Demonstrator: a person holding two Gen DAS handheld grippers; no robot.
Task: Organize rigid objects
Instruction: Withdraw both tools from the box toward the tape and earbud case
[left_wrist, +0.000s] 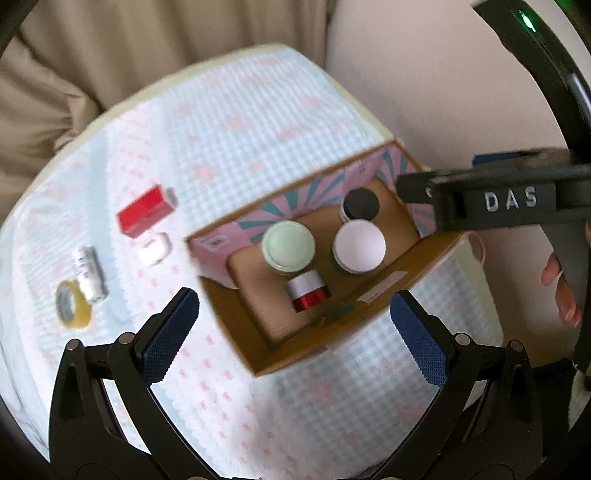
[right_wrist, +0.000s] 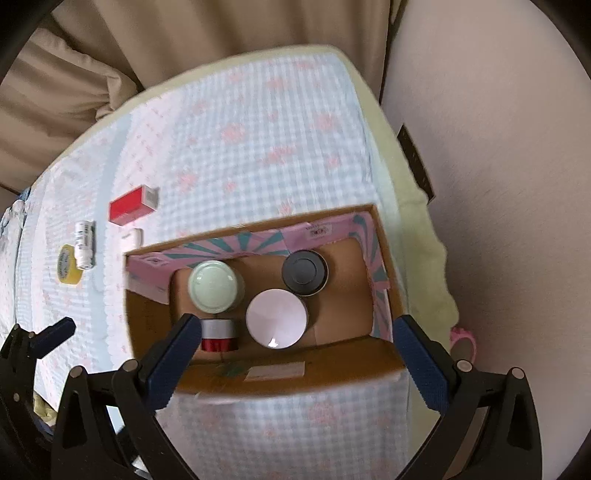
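Observation:
An open cardboard box (left_wrist: 373, 310) (right_wrist: 295, 373) stands on the checked cloth. It holds a pale green lidded jar (left_wrist: 289, 244) (right_wrist: 213, 286), a white lidded jar (left_wrist: 359, 245) (right_wrist: 276, 319), a black lidded jar (left_wrist: 361, 205) (right_wrist: 304, 272) and a small red jar (left_wrist: 308, 291) (right_wrist: 218, 335). Left of the box lie a red box (left_wrist: 144, 212) (right_wrist: 131, 209), a white case (left_wrist: 156, 249) (right_wrist: 131, 238), a white bottle (left_wrist: 88, 274) (right_wrist: 83, 244) and a yellow tape roll (left_wrist: 72, 303) (right_wrist: 68, 268). My left gripper (left_wrist: 291, 332) is open and empty above the box's near edge. My right gripper (right_wrist: 295, 354) is open and empty above the box.
The checked cloth (left_wrist: 236, 122) (right_wrist: 258, 122) covers a small table. Beige cushions (left_wrist: 110, 44) (right_wrist: 110, 66) lie behind it. A pale wall (right_wrist: 498, 184) is at the right. The right gripper's body (left_wrist: 495, 203) hangs over the box's far right corner.

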